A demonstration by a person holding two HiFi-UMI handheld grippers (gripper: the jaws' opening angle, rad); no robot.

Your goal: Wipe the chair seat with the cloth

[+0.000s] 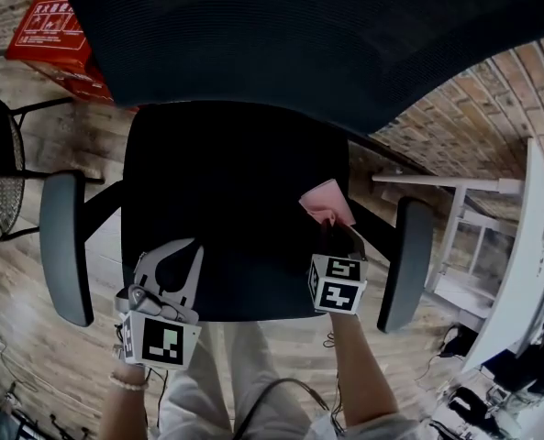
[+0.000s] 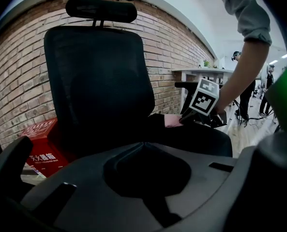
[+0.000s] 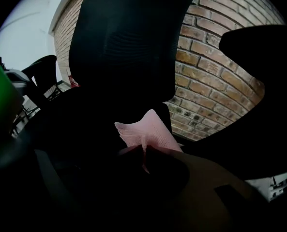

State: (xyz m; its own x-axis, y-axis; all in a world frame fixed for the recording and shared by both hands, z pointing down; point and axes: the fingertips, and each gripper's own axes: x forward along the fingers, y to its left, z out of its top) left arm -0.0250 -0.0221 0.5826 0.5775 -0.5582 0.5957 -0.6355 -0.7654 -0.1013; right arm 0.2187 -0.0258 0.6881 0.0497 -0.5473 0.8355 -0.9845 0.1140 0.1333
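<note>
R claw (image 3: 143,151) pinched shut on pink cloth (image 3: 148,129). Cloth fans out ahead of its tips & lies on the black chair seat (image 1: 226,209), toward the backrest (image 1: 299,35). L claw (image 1: 175,250) sits well apart to the left of R claw, at seat's front-left corner, jaws together w/ nothing betw. them. Right armrest (image 1: 405,264) just right of R claw; left armrest (image 1: 65,246) just left of L claw. Red box (image 1: 51,30) far ahead-left of L claw, by brick wall (image 3: 216,71).
</note>
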